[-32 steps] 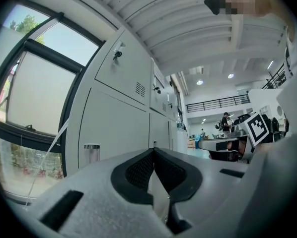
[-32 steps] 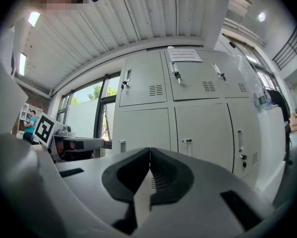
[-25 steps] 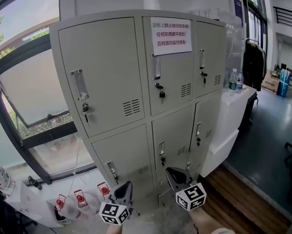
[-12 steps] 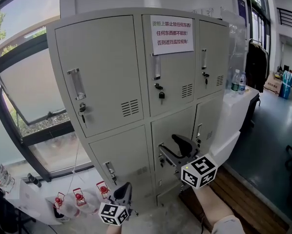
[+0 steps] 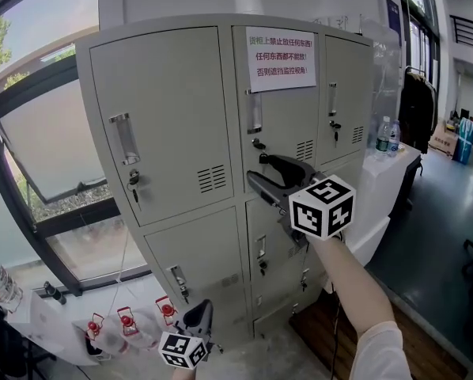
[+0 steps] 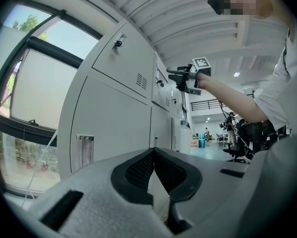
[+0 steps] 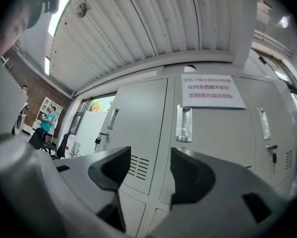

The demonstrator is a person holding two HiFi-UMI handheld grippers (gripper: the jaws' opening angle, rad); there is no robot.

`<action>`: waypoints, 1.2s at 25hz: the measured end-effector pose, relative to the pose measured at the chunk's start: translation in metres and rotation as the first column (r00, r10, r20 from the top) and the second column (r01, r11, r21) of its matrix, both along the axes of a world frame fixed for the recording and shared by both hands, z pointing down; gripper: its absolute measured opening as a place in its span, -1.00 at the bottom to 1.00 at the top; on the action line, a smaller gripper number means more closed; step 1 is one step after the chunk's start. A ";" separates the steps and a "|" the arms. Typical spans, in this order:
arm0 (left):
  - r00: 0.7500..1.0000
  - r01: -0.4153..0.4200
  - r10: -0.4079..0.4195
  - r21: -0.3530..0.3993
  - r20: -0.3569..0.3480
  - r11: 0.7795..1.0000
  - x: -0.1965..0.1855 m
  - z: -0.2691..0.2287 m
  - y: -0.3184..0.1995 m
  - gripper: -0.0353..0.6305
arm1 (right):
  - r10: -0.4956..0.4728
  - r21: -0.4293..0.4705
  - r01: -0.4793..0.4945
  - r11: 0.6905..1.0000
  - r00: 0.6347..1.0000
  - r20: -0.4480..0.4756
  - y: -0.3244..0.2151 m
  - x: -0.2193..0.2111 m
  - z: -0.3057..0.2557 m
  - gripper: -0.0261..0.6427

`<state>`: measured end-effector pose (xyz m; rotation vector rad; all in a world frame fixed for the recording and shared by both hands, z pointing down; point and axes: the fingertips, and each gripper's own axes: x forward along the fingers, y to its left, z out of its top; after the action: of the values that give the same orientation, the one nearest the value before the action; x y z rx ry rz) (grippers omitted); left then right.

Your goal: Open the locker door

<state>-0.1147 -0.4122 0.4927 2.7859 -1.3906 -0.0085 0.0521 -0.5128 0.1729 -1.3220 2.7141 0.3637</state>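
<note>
Head view. Aim the right gripper (image 5: pixel 262 172), jaws just opened wide and holding nothing, at the handle (image 5: pixel 255 111) of the upper middle locker door (image 5: pixel 288 133), which is shut and just above the fingertips. Raise slightly, catch the handle's edge and pull straight back. Check the lock (image 5: pixel 258 143) under the handle first. Leave the left gripper (image 5: pixel 198 315) low by the bottom doors, well clear.

Left gripper view. Jaws pressed together on nothing. Hold level, with open floor to the right.

Right gripper view. Bring the handle, now above the gap, between the parted jaws. Expect hinges on the far side, so draw the arm back and keep clear of the white counter (image 5: pixel 387 182).
</note>
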 end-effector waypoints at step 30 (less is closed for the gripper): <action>1.000 0.006 -0.006 0.006 0.027 1.000 -0.003 0.005 -0.014 -0.88 | 0.062 -0.066 -0.062 0.996 0.998 -0.006 -0.083 0.003 -0.058 -0.58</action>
<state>-0.1175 -0.4260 0.4981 2.7971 -1.4066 0.0255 0.0547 -0.5961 0.1148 -1.4266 2.7161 0.2841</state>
